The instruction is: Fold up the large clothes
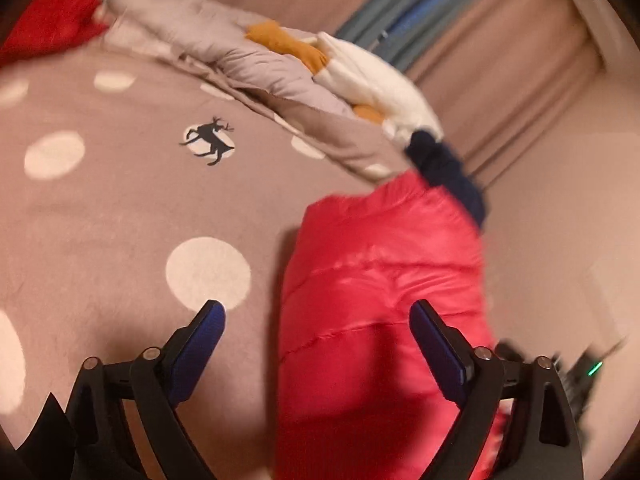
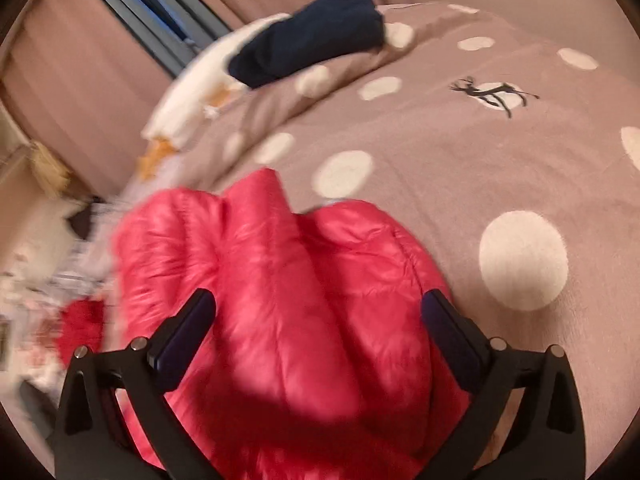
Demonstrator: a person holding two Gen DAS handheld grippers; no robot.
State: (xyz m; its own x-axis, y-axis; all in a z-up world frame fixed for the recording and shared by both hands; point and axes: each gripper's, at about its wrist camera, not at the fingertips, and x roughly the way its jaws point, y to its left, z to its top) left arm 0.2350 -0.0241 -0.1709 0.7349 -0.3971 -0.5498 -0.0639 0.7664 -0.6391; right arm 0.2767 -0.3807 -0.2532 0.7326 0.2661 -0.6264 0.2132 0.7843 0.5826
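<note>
Red puffer jacket (image 2: 288,280): glossy, quilted in puffy channels, bunched into a thick folded bundle on the bed cover (image 2: 460,168), a taupe spread with big cream dots and a small black deer print.

Left claw (image 1: 318,326) spread wide, empty; the jacket (image 1: 380,280) lies below and between the blue pads (image 1: 200,340), no pad pressing on it. Right claw (image 2: 320,308) likewise wide apart, hovering over the bundle, nothing clamped (no contact visible at either fingertip).

From the left wrist only: a pale lilac quilted garment (image 1: 240,60) with a fuzzy trim, a mustard piece (image 1: 288,44) tucked against it, a red patch of cloth (image 1: 52,16) at the far upper left. From the right wrist only: blurred clutter past the bed's edge at the left, too smeared to name. In both: a cream garment (image 1: 372,84) and a navy folded item (image 2: 316,36) near the bed's far edge, with a pleated curtain (image 1: 500,60) behind.

Long axis, seen from the left wrist: running away from the camera, tilted slightly rightward, far end touching the navy item. From the right wrist: a broader lump, quilt seams fanning away from the claw, upper edge humped toward the dotted cover.
</note>
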